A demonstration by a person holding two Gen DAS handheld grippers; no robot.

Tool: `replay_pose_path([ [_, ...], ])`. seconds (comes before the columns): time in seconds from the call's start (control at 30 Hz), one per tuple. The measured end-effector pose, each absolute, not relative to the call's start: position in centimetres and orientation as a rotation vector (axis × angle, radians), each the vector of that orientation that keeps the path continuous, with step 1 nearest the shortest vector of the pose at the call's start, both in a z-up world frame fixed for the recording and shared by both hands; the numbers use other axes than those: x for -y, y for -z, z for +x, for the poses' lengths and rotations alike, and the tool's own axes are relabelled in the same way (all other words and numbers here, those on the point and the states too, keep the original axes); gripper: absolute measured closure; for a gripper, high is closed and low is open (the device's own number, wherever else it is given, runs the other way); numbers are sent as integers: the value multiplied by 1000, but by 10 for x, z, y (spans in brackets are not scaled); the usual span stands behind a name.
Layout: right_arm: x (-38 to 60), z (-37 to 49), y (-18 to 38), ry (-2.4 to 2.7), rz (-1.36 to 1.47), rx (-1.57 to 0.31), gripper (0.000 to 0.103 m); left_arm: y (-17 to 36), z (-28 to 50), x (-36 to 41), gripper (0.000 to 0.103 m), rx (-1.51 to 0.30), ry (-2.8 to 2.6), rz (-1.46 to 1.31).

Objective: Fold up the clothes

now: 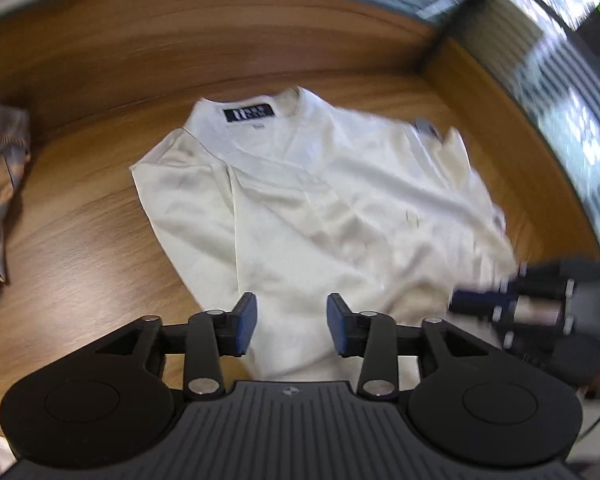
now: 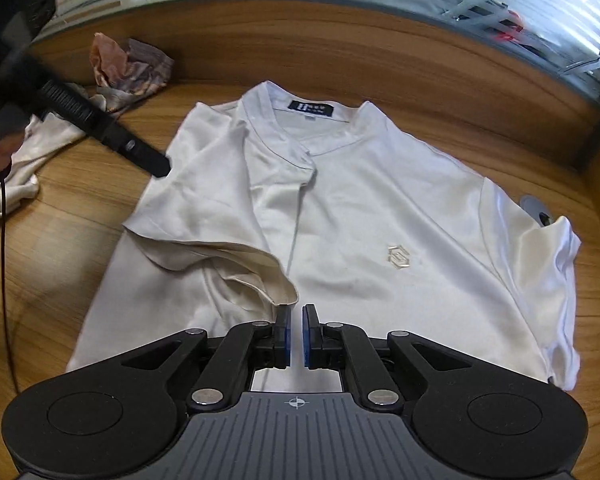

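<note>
Shirt (image 2: 340,220) lay flat mid-table (image 2: 440,92), collar toward twelve o'clock; looked light, limp, slippery. Best pinched at the folded sleeve hem (image 2: 236,258). Left gripper (image 1: 291,324) fingers spread, empty; right gripper (image 2: 296,334) fingers barely parted, empty.

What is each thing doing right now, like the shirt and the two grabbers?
White shirt: lying flat, front up, one sleeve folded in over the body.
Left gripper: open, nothing between its pads.
Right gripper: slightly open, holding nothing, right by the folded sleeve's edge.
Patterned cloth: crumpled on the table.
</note>
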State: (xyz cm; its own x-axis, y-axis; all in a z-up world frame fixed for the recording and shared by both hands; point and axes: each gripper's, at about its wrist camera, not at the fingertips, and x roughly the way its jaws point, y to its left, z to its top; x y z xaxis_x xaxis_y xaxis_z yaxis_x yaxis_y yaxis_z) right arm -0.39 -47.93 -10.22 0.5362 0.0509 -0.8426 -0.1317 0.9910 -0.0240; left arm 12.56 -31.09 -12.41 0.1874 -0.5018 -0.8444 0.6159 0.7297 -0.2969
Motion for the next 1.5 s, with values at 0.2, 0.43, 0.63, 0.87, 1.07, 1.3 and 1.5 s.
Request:
replay_pose_path([
  [0.2, 471, -4, 90, -135, -111, -936, 89, 145, 105, 308, 55, -1142, 792, 230],
  [0.43, 442, 9, 95, -303, -260, -945, 89, 162, 100, 317, 56, -1132, 775, 296],
  [0.63, 419, 16, 121, -392, -542, -970, 90, 167, 98, 324, 67, -1123, 770, 332],
  [0.87, 411, 11, 135, -467, -706, -979, 97, 167, 105, 322, 71, -1147, 739, 278],
  [1.07, 431, 2, 113, -422, -606, -905, 100, 168, 115, 314, 75, -1192, 705, 185],
  [1.3, 456, -25, 107, -507, -636, -843, 100, 168, 115, 313, 78, -1180, 717, 216],
  [1.5, 444, -34, 131, -574, -731, -863, 98, 163, 117, 308, 78, -1172, 690, 200],
])
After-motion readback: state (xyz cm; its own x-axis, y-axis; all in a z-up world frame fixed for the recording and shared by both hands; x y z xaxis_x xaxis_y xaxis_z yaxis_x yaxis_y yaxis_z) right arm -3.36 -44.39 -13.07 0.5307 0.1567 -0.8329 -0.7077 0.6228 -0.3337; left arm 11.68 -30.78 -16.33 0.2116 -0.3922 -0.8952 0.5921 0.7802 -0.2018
